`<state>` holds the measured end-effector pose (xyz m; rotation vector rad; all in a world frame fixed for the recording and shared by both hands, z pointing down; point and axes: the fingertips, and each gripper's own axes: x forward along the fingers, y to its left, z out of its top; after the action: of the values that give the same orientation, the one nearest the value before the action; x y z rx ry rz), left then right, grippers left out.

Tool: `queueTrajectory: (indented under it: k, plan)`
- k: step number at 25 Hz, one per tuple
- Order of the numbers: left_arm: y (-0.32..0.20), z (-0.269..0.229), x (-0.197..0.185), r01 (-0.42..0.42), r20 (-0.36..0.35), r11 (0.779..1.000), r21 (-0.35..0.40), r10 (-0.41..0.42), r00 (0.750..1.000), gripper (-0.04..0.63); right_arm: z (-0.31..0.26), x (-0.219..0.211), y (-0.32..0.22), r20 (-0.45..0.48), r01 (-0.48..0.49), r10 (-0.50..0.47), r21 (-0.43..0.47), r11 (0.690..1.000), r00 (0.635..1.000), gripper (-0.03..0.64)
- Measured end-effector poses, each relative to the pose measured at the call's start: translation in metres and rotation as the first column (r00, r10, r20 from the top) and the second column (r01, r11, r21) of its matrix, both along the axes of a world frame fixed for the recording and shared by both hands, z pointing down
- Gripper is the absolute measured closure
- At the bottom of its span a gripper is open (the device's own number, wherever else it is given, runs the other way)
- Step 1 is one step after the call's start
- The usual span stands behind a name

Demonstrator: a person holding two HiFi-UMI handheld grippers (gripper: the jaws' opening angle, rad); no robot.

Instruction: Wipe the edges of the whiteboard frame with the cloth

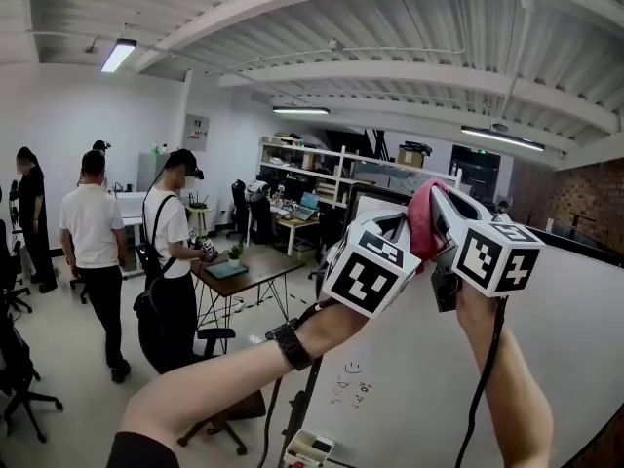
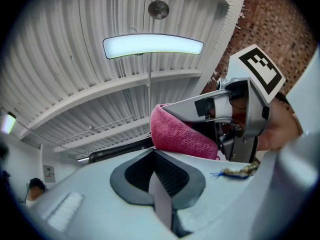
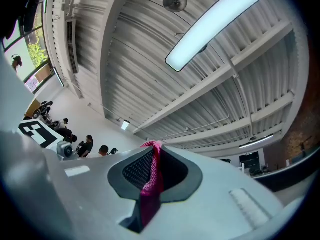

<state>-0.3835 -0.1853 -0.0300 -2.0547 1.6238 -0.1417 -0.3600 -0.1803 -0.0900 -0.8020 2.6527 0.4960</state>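
Note:
Both grippers are raised at the top left corner of the whiteboard (image 1: 439, 378), near its dark frame (image 1: 577, 246). My right gripper (image 1: 436, 214) is shut on a pink cloth (image 1: 423, 218); in the right gripper view the cloth (image 3: 150, 184) is pinched as a thin fold between the pads of the right gripper (image 3: 152, 160). My left gripper (image 1: 390, 230) sits just left of it, shut with nothing held. In the left gripper view the left gripper (image 2: 160, 171) points at the cloth (image 2: 180, 134), and the frame (image 2: 115, 152) shows as a dark bar behind.
Three people (image 1: 93, 232) stand at the left near desks (image 1: 244, 271) and shelves (image 1: 322, 178). An office chair (image 1: 19, 369) is at the far left. A small white box (image 1: 310, 448) hangs at the board's lower left. A brick wall (image 1: 585, 203) rises behind the board.

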Motion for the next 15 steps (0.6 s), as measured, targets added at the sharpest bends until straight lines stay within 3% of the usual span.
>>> queueTrajectory:
  k: [7,15]
  plan:
    - [0.016,0.002,-0.073,0.043,-0.051,0.999,-0.01,-0.043,0.998,0.591,0.002,-0.09,0.009,-0.021,0.063,-0.065,-0.076,0.995,0.998,0.591]
    - [0.023,0.024,-0.112,0.06,-0.092,0.997,-0.042,-0.064,0.994,0.591,0.027,-0.128,0.011,-0.092,0.052,-0.059,-0.077,0.996,0.994,0.591]
